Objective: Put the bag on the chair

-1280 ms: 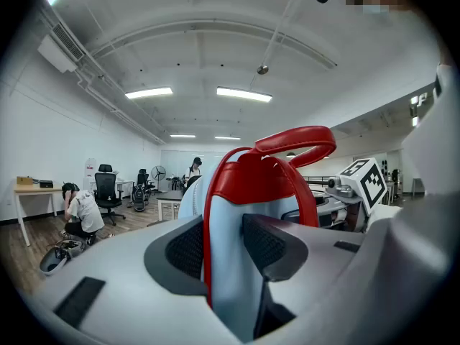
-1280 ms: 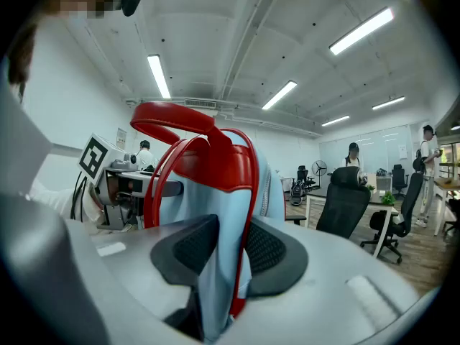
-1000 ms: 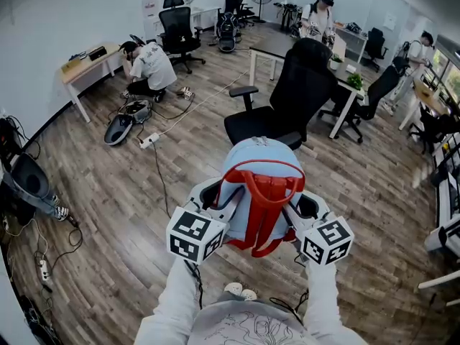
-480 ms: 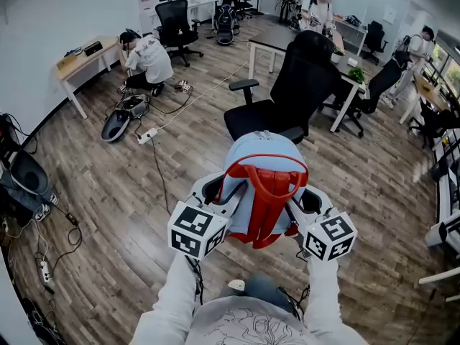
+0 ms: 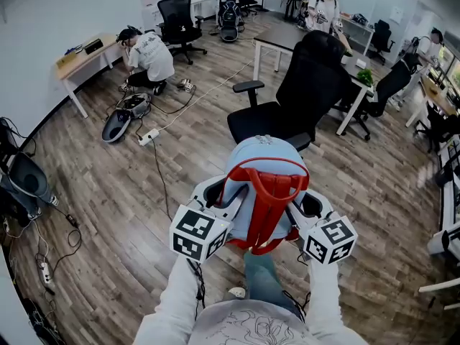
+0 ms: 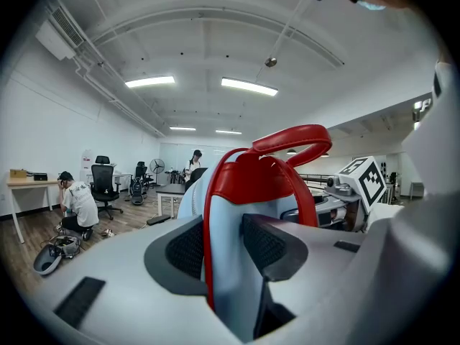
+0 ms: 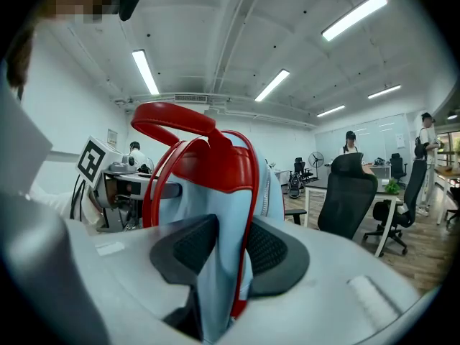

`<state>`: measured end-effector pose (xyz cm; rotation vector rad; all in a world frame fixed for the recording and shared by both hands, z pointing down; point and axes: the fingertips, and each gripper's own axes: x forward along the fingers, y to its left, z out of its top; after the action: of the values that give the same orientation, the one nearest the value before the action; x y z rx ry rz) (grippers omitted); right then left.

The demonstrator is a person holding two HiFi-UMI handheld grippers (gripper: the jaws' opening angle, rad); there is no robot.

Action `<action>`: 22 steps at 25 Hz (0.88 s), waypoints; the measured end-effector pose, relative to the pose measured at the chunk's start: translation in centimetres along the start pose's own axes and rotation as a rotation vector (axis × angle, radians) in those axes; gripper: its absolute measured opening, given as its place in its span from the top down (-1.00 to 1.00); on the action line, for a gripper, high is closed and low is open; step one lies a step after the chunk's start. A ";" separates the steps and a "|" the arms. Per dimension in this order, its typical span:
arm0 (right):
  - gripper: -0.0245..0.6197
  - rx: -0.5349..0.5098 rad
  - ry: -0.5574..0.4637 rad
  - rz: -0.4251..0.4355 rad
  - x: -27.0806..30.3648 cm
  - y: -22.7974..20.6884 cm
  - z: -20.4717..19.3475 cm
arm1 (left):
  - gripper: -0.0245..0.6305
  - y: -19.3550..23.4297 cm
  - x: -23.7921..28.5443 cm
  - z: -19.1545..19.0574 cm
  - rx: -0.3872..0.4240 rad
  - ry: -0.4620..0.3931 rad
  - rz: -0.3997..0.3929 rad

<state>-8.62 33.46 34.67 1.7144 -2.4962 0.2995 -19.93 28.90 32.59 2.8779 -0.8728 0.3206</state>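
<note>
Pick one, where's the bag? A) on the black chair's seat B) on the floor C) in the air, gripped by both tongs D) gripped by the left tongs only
C: the left tongs and the right tongs each clamp the bag, which hangs above the floor, short of the chair.

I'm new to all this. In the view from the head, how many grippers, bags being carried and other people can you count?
Grippers: 2, left gripper, right gripper
Bags carried: 1, bag
Other people: 3, crouching person, standing person, person at far right
Total: 6
</note>
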 end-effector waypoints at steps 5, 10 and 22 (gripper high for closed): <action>0.50 -0.006 0.010 0.035 5.3 -4.7 1.1 | 0.45 4.0 5.5 1.1 -0.011 0.005 0.033; 0.50 -0.024 -0.003 0.066 10.8 -11.1 4.0 | 0.45 7.8 12.3 4.0 -0.008 -0.013 0.064; 0.50 -0.057 -0.022 0.109 21.6 -23.6 8.7 | 0.45 15.4 26.0 8.8 -0.004 -0.040 0.118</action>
<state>5.85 3.64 32.80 1.5734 -2.5924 0.2174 -5.99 0.71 30.91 2.8444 -1.0511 0.2731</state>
